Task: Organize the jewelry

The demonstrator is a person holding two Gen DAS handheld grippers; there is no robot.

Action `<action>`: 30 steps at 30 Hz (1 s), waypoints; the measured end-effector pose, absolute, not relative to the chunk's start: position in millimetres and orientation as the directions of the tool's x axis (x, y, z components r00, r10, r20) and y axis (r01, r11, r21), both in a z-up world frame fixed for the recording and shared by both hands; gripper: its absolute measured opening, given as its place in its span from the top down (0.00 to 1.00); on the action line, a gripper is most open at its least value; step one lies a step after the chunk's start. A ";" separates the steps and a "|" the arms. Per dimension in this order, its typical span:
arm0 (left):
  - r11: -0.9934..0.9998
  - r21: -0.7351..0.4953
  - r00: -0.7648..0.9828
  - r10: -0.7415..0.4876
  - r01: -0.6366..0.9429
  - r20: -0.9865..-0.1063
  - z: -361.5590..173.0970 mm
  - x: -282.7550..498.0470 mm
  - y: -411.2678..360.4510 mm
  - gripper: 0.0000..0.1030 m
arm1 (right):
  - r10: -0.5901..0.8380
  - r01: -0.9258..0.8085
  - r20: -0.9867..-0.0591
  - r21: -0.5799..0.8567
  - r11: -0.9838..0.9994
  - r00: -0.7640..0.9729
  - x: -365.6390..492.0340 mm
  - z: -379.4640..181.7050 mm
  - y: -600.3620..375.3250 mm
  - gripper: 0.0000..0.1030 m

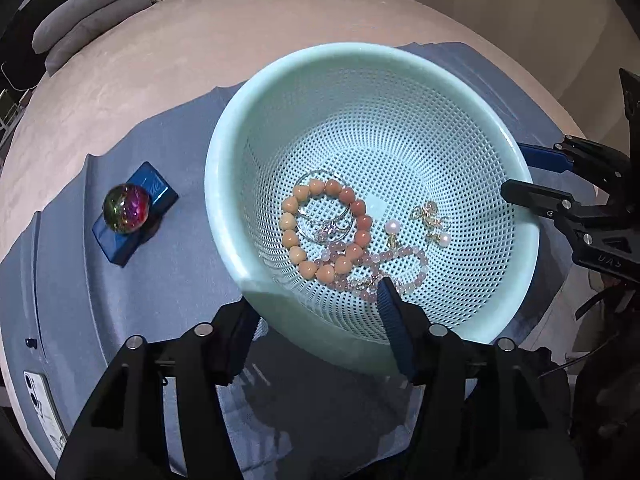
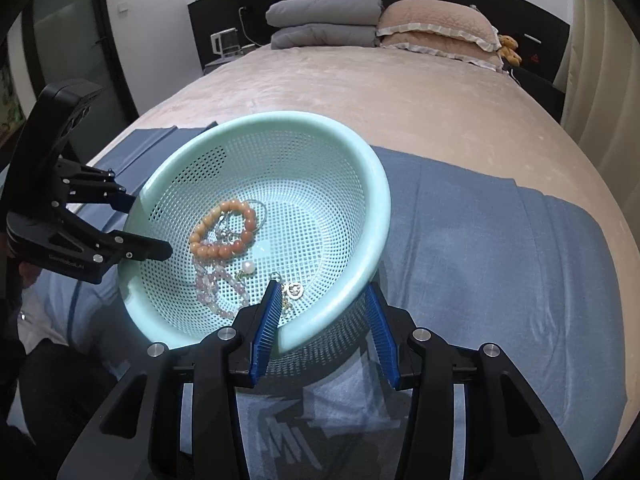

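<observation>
Right wrist view: the left gripper (image 2: pixel 132 226) reads "GenRobot.AI". Both it and the right gripper (image 2: pixel 320 300) straddle the basket (image 2: pixel 376 184) rim, jaws parted; whether the pads press, I cannot tell.

Wide open from above over the far half of the mint mesh basket (image 1: pixel 360 50), with bare perforated floor there, but crowded on the near half by the orange bead bracelet (image 1: pixel 289 238), pink bead bracelet (image 1: pixel 416 256) and pearl earrings (image 1: pixel 394 227). Blocked at the near rim by the left gripper (image 1: pixel 316 294) and at the side rim by the right gripper (image 1: pixel 514 172), each with one finger inside the wall and one outside. Clear on the blue cloth (image 2: pixel 500 260) right of the basket; narrower on the left, past the glass ball (image 1: pixel 126 208) on its blue box (image 1: pixel 156 184) and the phone (image 1: pixel 40 404).
</observation>
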State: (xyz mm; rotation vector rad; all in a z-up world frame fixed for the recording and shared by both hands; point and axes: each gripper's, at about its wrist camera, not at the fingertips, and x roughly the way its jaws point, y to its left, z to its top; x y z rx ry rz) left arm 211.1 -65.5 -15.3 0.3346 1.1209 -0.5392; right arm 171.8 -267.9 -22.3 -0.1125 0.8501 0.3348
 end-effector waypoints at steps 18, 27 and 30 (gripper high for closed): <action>0.893 0.025 0.539 -0.248 0.449 -0.805 -2.5 132.7 -22.2 0.06 | 0.266 -0.291 -0.628 0.065 0.954 0.731 94.4 -16.7 -259.9 0.16; 0.928 -0.037 0.656 -0.290 0.370 -0.697 9.0 78.0 -2.6 0.06 | 0.238 -0.291 -0.618 0.015 0.957 0.749 46.9 -31.6 -234.2 0.16; 0.933 -0.039 0.684 -0.290 0.357 -0.669 7.8 57.3 -1.3 0.06 | 0.232 -0.278 -0.613 0.020 0.960 0.756 30.8 -31.4 -228.7 0.13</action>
